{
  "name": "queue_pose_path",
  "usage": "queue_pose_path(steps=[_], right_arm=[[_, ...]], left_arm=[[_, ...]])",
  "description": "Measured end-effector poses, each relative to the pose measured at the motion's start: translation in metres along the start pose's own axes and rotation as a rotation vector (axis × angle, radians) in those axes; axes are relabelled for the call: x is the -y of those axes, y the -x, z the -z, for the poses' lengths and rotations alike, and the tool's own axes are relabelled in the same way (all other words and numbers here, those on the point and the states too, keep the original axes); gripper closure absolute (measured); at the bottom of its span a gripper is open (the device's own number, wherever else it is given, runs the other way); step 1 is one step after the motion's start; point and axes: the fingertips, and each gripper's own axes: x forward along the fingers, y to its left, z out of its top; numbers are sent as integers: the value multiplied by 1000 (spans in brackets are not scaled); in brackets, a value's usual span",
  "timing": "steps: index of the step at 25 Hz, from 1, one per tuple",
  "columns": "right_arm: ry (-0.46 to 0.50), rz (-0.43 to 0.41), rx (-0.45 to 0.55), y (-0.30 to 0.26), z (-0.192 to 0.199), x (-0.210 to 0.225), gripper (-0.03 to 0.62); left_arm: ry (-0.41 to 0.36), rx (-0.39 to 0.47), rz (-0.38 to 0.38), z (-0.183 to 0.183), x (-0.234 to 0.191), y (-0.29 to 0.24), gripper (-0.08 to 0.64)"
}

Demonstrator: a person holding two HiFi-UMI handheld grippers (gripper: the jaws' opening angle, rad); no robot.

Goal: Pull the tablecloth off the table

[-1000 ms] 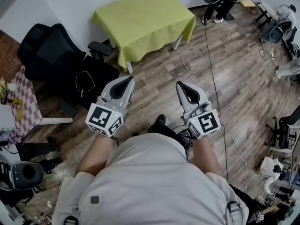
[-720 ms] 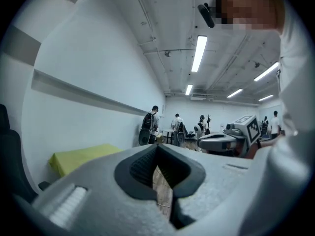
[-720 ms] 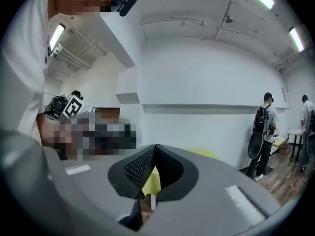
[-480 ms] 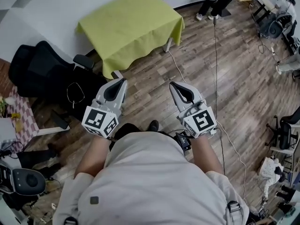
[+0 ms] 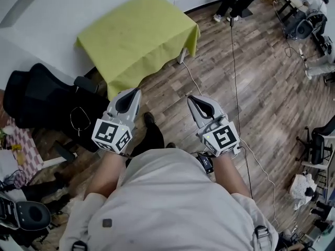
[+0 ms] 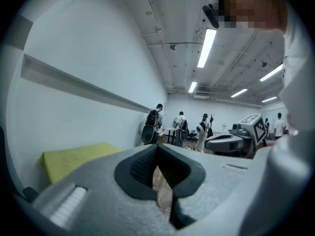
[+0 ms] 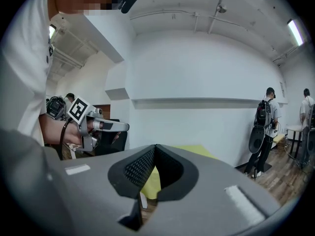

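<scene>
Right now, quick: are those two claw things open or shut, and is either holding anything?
Left gripper: shut, holding nothing.
Right gripper: shut, holding nothing.

We hold our left gripper (image 5: 136, 91) and right gripper (image 5: 192, 98) out before our chest, side by side, apart, pointing forward. Both sets of jaws are closed together, empty.

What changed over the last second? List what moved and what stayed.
The person has walked toward the table: the green tablecloth now lies closer, its near corner just ahead of the left gripper. Nothing was gripped or released. Both it and the right gripper stay shut and empty; the cloth still covers the table.
</scene>
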Motion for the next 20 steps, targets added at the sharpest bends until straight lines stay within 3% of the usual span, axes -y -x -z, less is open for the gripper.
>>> queue_pose_path(steps=[13,20], right_arm=[[11,84,-15,-158,-34,88,581],[-17,71,-27,-219,-40,111,581]], left_arm=[[2,-28,85,-20,-154,-105,555],[17,-33,51,-29,-216,-127,555]])
